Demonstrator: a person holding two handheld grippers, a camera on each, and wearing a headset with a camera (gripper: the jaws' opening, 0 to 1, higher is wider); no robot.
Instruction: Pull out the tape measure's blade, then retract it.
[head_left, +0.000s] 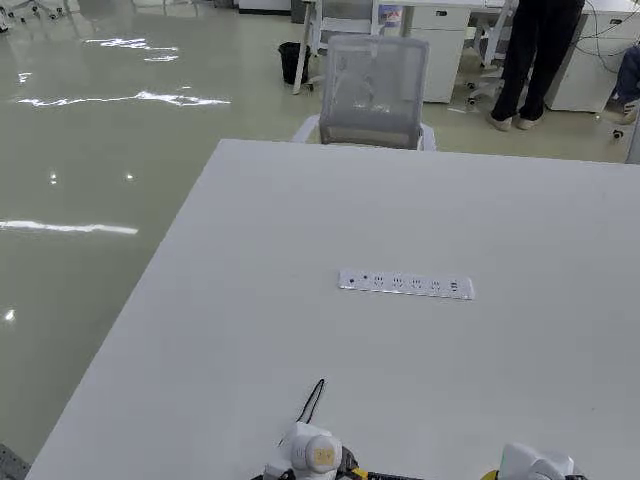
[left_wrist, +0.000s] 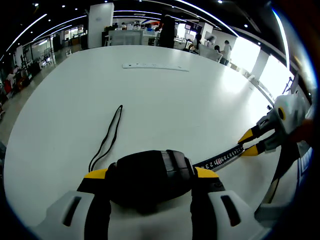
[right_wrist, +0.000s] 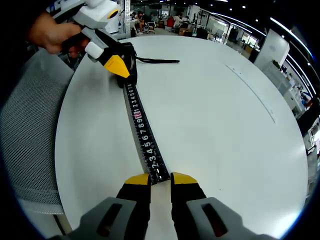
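The left gripper (left_wrist: 151, 173) clamps the black tape measure (left_wrist: 150, 186) between its yellow-tipped jaws at 6 o'clock in the left gripper view. The numbered blade (left_wrist: 222, 160) runs out toward 3 o'clock, where the right gripper (left_wrist: 249, 143) pinches its end. The right gripper view shows the whole drawn-out length: the blade stretches across the white surface from the case at 11 o'clock down to that gripper's own jaws at 6 o'clock, which are closed on its tip. A hand (right_wrist: 50, 32) grasps the left gripper's handle at 10 o'clock. The case's black wrist strap (left_wrist: 107, 137) trails loose over the tabletop toward 11 o'clock. In the head view the tops of both grippers rise over the bottom edge, the left at 6 o'clock and the right at 5 o'clock, with the strap just above the left. The white table (head_left: 400, 200) carries a white power strip (head_left: 405, 284) near its centre. Beyond it stands a grey mesh chair (head_left: 372, 92) at 12 o'clock, with glossy pale floor (head_left: 90, 150) at 10 o'clock and a person (head_left: 535, 50) in dark trousers at 1 o'clock
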